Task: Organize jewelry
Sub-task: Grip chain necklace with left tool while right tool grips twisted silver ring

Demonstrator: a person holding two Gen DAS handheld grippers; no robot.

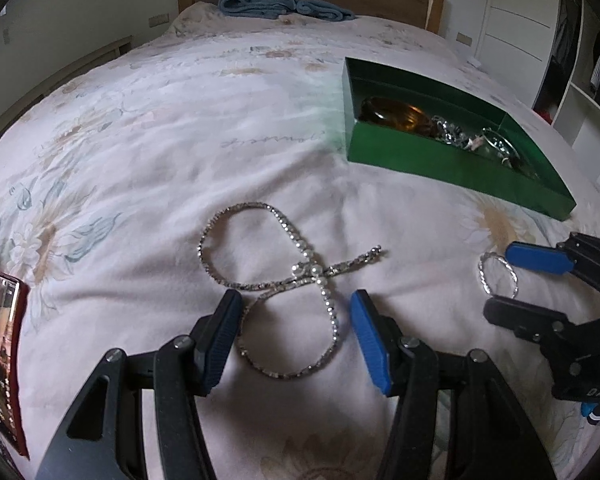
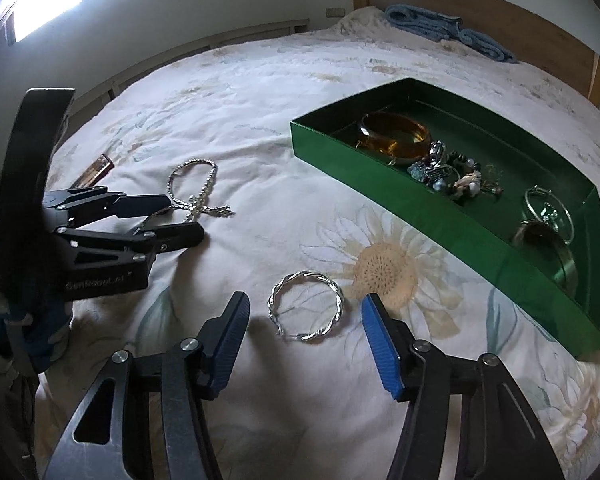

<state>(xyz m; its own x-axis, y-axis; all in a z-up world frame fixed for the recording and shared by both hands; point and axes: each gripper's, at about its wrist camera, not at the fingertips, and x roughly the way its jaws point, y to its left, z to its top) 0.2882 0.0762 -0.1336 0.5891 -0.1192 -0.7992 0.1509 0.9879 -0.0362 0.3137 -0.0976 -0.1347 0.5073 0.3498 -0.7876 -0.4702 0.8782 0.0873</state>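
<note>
Over bed: left claw (image 1: 294, 304) straddles necklace (image 1: 276, 280), tilted down, unclosed.

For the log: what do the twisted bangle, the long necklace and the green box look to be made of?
Twisted bangle: probably polished silver-toned metal, with bright glints along its rope-like twist.
Long necklace: small sparkling stones, likely rhinestones in metal settings, plus a few pearl-like white beads.
Green box: looks like glossy cardboard; thin straight walls with a faint sheen.

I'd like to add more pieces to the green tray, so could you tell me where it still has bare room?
The green tray is bare along its far wall and left corner, behind the amber bangle. The middle cluster of beads is crowded.
</note>
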